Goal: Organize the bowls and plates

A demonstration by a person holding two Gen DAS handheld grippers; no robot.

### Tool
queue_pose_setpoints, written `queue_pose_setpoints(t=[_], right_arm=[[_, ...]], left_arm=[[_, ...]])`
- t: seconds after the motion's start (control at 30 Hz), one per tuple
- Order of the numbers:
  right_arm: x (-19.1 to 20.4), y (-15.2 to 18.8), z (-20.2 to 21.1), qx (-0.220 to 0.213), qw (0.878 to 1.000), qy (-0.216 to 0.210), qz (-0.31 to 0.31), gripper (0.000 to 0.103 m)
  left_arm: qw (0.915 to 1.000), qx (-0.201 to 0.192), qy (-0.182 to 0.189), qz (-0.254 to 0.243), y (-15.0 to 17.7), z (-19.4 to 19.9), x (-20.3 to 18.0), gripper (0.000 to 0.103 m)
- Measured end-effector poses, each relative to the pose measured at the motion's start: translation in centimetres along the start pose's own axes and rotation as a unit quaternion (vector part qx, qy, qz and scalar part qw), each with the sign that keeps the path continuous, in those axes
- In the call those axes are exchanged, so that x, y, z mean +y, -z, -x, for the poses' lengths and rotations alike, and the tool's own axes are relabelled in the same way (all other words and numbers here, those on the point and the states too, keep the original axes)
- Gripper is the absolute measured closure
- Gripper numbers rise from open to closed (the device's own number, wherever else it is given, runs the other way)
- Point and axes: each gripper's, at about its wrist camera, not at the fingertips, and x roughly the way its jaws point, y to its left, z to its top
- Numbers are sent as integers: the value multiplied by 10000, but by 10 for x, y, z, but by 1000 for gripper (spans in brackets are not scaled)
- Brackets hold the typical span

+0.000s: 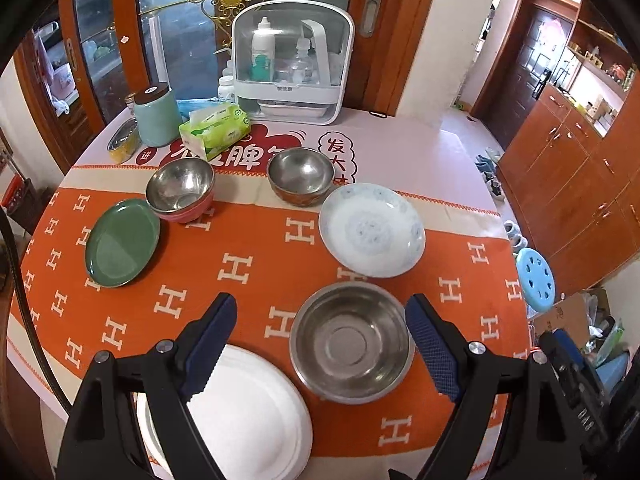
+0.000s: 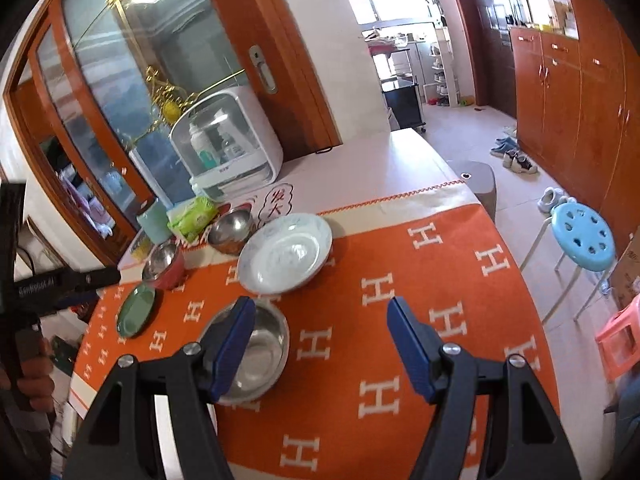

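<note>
Table under orange cloth (image 1: 256, 240) holds scattered dishes. Left gripper (image 1: 320, 344) wide open, empty, hovers directly above large steel bowl (image 1: 352, 342), bowl framed between fingers. White plate (image 1: 248, 412) just left of bowl. Right gripper (image 2: 320, 344) open, empty, sits right of same bowl. Left hand likely nearer.

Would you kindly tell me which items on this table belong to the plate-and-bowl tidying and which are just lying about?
For the job:
green plate
white plate
patterned plate
big steel bowl
red-sided bowl
brown-sided bowl

Lying about:
tissue pack
green jar
white bottle case
yellow tin
blue stool
</note>
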Motion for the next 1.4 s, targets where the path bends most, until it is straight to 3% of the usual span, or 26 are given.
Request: queue_pose_setpoints(t=[0.5,0.73,1.0,1.4], right_arm=[[-28,-54,-90,183,9985,-512,-55,34],[-24,-47,-147,625,9943,-859,9,34],[-23,-30,-199,1224,9864,-1087,-151,34],[-12,-13,-242,1225,9840,-1296,0,34]], left_arm=[[9990,214,-283,272,-51,-81,-17,18],[9983,398,-237,363,-59,-136,-12,18],[9948,907,-241,386,-55,-202,-8,18],[9904,1326,77,387,-51,-265,1,18]])
